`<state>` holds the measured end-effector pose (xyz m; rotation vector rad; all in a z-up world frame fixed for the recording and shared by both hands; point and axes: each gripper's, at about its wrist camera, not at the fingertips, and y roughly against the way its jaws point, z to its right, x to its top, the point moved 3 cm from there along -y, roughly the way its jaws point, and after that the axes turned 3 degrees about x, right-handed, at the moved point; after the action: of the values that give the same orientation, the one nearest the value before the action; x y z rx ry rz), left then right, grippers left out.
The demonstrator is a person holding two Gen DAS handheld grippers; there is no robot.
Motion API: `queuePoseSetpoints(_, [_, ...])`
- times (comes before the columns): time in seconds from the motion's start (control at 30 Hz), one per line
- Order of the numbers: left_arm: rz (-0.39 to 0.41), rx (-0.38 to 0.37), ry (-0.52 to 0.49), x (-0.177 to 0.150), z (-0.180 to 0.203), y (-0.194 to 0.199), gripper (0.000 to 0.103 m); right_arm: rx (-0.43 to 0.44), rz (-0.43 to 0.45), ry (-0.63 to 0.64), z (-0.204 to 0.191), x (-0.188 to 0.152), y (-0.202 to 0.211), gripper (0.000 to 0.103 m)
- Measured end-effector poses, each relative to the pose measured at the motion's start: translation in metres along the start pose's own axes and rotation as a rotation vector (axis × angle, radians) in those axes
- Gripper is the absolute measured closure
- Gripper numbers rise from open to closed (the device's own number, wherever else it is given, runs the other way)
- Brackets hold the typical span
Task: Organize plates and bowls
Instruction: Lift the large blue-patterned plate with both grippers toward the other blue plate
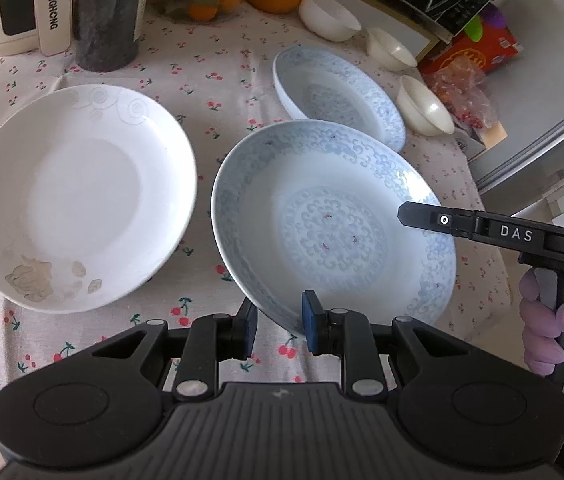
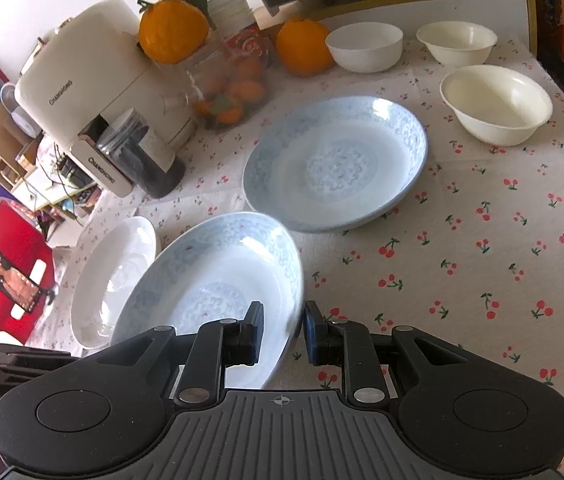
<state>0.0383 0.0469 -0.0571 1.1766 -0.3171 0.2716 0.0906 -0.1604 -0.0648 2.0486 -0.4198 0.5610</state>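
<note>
A blue-patterned plate (image 1: 333,216) (image 2: 210,280) is held tilted above the cherry-print tablecloth. My left gripper (image 1: 280,326) is shut on its near rim. My right gripper (image 2: 282,330) is shut on its right rim; one of its fingers (image 1: 433,218) reaches over the plate in the left wrist view. A second blue plate (image 1: 337,96) (image 2: 337,164) lies flat behind it. A white plate (image 1: 78,196) (image 2: 114,276) lies to the left. Three white bowls (image 1: 327,14) (image 1: 389,49) (image 1: 423,106) (image 2: 363,46) (image 2: 457,42) (image 2: 495,102) stand at the back right.
A cream Changhong appliance (image 1: 14,0) (image 2: 94,88), a dark jar (image 1: 106,20) (image 2: 146,160), a glass container of fruit (image 2: 230,88) and oranges (image 2: 301,46) stand at the back. A red box (image 1: 481,48) sits past the table's right edge. A red chair (image 2: 6,272) is at left.
</note>
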Motion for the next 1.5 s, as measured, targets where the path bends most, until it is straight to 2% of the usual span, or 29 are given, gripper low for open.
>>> queuePoseSetpoints(0.43, [0.072,-0.038,-0.014,0.012,0.011,0.01,0.082,0.016,0.072,-0.034,0.005,0.015,0.019,0.082])
queuePoseSetpoints(0.73, [0.137,-0.032,-0.024,0.035,0.02,0.004,0.082,-0.008,0.117,-0.071,0.016,0.032,0.021,0.082])
queuePoseSetpoints(1.0, [0.157,-0.042,-0.021,0.052,0.026,-0.008,0.082,-0.027,0.155,-0.114,0.032,0.051,0.017,0.082])
queuePoseSetpoints(1.17, [0.168,-0.033,-0.025,0.064,0.032,-0.018,0.082,-0.048,0.172,-0.146,0.044,0.061,0.011,0.082])
queuePoseSetpoints(1.5, [0.184,0.031,-0.021,0.09,0.034,-0.046,0.082,-0.082,0.214,-0.206,0.061,0.085,-0.013,0.082])
